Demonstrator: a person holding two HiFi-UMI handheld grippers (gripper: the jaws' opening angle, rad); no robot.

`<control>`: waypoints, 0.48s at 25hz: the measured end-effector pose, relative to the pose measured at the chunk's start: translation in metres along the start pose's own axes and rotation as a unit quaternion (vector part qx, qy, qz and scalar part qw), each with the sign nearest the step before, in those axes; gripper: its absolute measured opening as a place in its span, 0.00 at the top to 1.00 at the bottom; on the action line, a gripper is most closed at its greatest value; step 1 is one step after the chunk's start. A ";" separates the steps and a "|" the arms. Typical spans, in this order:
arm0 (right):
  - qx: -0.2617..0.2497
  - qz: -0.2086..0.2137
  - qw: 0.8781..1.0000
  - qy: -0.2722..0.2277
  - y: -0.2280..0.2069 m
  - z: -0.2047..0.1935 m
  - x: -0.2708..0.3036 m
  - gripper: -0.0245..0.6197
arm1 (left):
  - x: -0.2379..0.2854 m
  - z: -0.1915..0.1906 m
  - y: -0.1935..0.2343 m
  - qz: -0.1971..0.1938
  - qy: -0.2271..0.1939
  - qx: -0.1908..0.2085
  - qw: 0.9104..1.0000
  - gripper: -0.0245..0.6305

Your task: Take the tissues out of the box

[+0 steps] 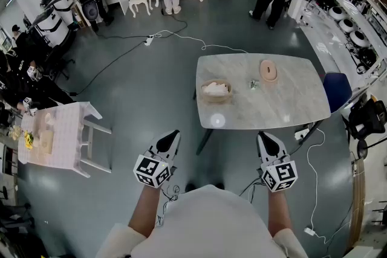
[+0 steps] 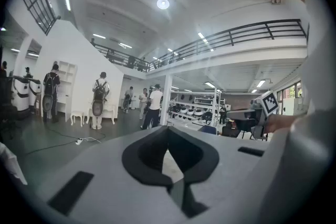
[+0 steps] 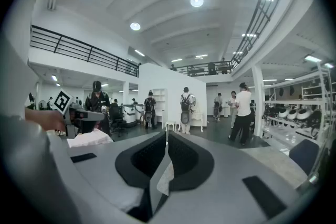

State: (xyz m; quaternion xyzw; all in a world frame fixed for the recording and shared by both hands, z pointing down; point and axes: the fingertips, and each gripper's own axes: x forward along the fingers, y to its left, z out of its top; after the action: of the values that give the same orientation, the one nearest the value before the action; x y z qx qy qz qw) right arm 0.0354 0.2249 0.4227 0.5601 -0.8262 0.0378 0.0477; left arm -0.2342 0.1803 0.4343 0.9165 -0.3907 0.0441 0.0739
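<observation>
A marble table stands ahead of me. On it sit a wicker basket with white tissue showing in it and a pink rounded tissue holder. Both grippers hang in the air short of the table's near edge, close to my body. The left gripper is shut with nothing between its jaws. The right gripper also has its jaws together at the tips and holds nothing. Each gripper view looks out across the hall, not at the table's objects.
A small shiny object lies between basket and holder. A blue chair stands at the table's right end. A low table with a pink cloth is to the left. Cables cross the floor; several people stand at the back.
</observation>
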 end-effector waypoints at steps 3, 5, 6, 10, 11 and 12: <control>-0.001 0.000 1.000 0.000 0.001 0.002 0.002 0.90 | 0.000 0.001 0.002 -0.001 0.000 -0.001 1.000 0.95; 0.000 0.001 1.000 0.000 0.000 0.003 0.002 0.90 | 0.002 0.001 0.001 0.000 0.000 -0.001 1.000 0.95; 0.001 0.001 1.000 0.000 -0.002 0.003 0.002 0.90 | 0.003 0.001 0.000 0.000 0.001 -0.001 1.000 0.95; 0.003 0.002 1.000 0.000 -0.008 0.001 0.001 0.90 | 0.008 -0.002 -0.004 0.001 0.002 -0.003 1.000 0.95; 0.004 0.002 1.000 0.000 -0.009 0.000 0.001 0.90 | 0.008 -0.002 -0.003 0.001 0.002 -0.003 1.000 0.95; 0.005 0.002 1.000 0.000 -0.010 0.000 0.002 0.90 | 0.009 -0.003 -0.003 0.001 0.003 -0.003 1.000 0.95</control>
State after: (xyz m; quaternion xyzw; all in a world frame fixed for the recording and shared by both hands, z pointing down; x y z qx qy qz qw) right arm 0.0436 0.2194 0.4236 0.5589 -0.8270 0.0416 0.0445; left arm -0.2258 0.1764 0.4379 0.9155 -0.3920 0.0455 0.0776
